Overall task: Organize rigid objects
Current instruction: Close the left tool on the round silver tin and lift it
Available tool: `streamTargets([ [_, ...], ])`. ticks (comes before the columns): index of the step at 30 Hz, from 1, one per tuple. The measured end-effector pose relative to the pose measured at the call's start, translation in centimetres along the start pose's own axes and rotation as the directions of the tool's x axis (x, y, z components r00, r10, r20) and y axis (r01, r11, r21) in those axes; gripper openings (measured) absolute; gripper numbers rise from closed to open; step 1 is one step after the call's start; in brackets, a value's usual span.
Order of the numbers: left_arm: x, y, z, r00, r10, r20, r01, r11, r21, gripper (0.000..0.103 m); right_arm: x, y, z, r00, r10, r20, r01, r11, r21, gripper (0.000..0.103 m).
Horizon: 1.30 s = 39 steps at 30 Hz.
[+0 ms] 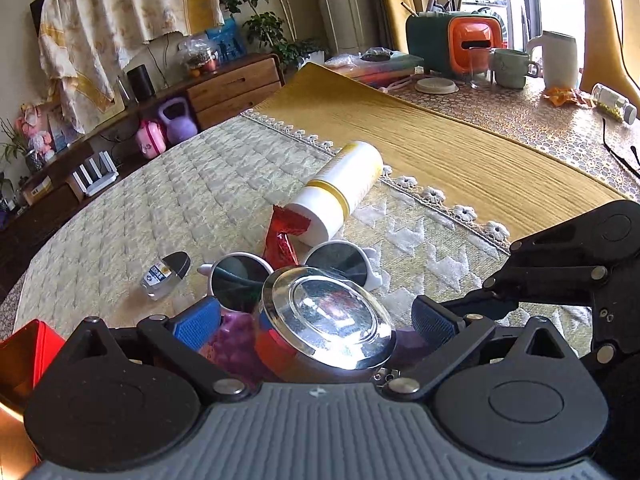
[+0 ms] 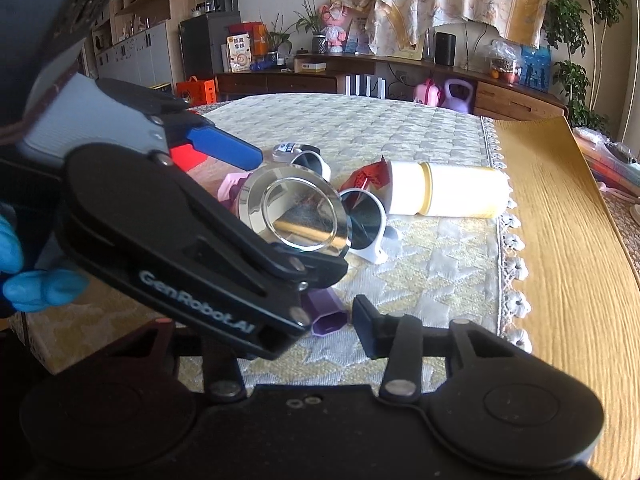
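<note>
My left gripper (image 1: 316,326) stands with its blue pads (image 1: 198,326) on either side of a shiny metal-lidded tin (image 1: 326,324), apart from its walls. The right wrist view shows the tin (image 2: 296,210) with one blue left finger (image 2: 226,148) above it. White round sunglasses (image 1: 280,270) lie just behind the tin. A white and yellow bottle (image 1: 340,190) lies on its side beyond, with a red foil wrapper (image 1: 282,240) next to it. A small clear jar with a black cap (image 1: 166,274) lies to the left. My right gripper (image 2: 320,324) is open near a purple piece (image 2: 328,316).
A red box (image 1: 24,354) sits at the left edge. A yellow runner (image 1: 420,140) crosses the quilted cloth (image 1: 180,200). Far right stand a green and orange holder (image 1: 452,42), a mug (image 1: 510,68), a white jug (image 1: 558,58) and a small bottle (image 1: 614,102).
</note>
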State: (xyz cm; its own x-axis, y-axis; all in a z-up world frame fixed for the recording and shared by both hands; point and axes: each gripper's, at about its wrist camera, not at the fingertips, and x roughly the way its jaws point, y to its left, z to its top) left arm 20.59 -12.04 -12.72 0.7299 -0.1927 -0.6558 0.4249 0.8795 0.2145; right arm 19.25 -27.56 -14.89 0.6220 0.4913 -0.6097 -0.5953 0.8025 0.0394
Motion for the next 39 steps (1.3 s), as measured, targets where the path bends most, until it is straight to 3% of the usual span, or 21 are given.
streamTargets([
  [8,0.0,-0.2,-0.2,1.000,0.012,0.020,-0.012,0.999,0.035,0.087,-0.2,-0.3,-0.2,1.000,0.006,0.016,-0.006,1.000,0.006,0.028],
  [10,-0.1,-0.2,-0.2,0.999,0.029,0.031,-0.030,0.999,0.043,0.074,-0.3,-0.3,-0.3,1.000,-0.007,0.015,0.007,1.000,0.009,0.020],
  [16,-0.4,0.6,0.4,0.998,0.037,0.051,-0.037,0.999,-0.004,0.051,-0.9,-1.2,-0.5,1.000,-0.027,0.015,0.026,0.998,0.063,0.020],
  [19,-0.7,0.8,0.7,0.998,0.034,0.058,-0.033,0.999,-0.020,0.046,-1.2,-1.4,-0.7,0.999,-0.035,0.013,0.034,0.996,0.083,0.020],
  [30,-1.6,0.0,0.8,0.998,-0.014,0.063,0.018,0.998,-0.061,0.043,-2.1,-2.0,-1.1,0.999,-0.044,0.009,0.043,0.991,0.128,0.020],
  [34,-1.6,0.2,1.2,0.991,-0.122,0.047,0.128,0.981,-0.148,0.043,-1.8,-1.8,-1.2,0.999,-0.044,0.003,0.043,0.990,0.133,0.020],
  [39,-1.3,-0.6,0.7,0.981,-0.193,0.013,0.192,0.964,-0.185,0.043,-2.0,-1.7,-1.2,0.999,-0.047,0.010,0.045,0.991,0.127,0.020],
])
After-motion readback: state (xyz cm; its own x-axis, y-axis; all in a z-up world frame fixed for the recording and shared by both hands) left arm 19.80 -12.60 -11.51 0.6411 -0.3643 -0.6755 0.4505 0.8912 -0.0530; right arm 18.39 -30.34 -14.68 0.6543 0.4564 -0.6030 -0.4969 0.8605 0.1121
